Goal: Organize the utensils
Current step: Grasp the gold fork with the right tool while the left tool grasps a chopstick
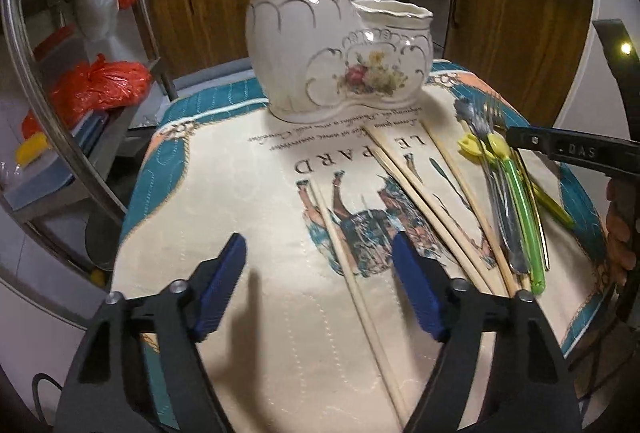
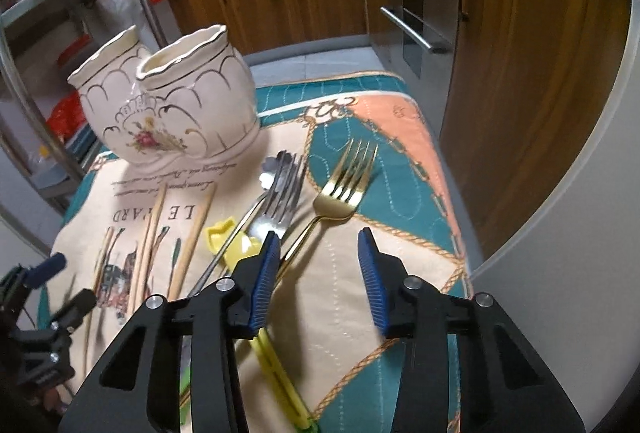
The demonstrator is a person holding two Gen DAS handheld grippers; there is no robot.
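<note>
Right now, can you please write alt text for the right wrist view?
The right gripper, jaws open and empty, hovers over a patterned cloth above a gold fork, silver forks and yellow-green utensils. A white two-pot ceramic holder stands behind, chopsticks lying left.

Two-pot ceramic holder (image 2: 168, 109) on printed cloth (image 2: 400, 169). Gold fork (image 2: 340, 189), steel fork (image 2: 280, 193), chopsticks (image 2: 192, 237) alongside. Right gripper (image 2: 318, 253) jaws apart above.

The quilted cloth (image 1: 280, 313) on the tabletop bears large capitals, upside down from the left wrist view, reading "LE" and "PARD" with chopsticks (image 1: 416, 185) lying across the middle. Above them run cursive lines too small to read. The right gripper (image 1: 516, 139) carries raised letters "DAS"
</note>
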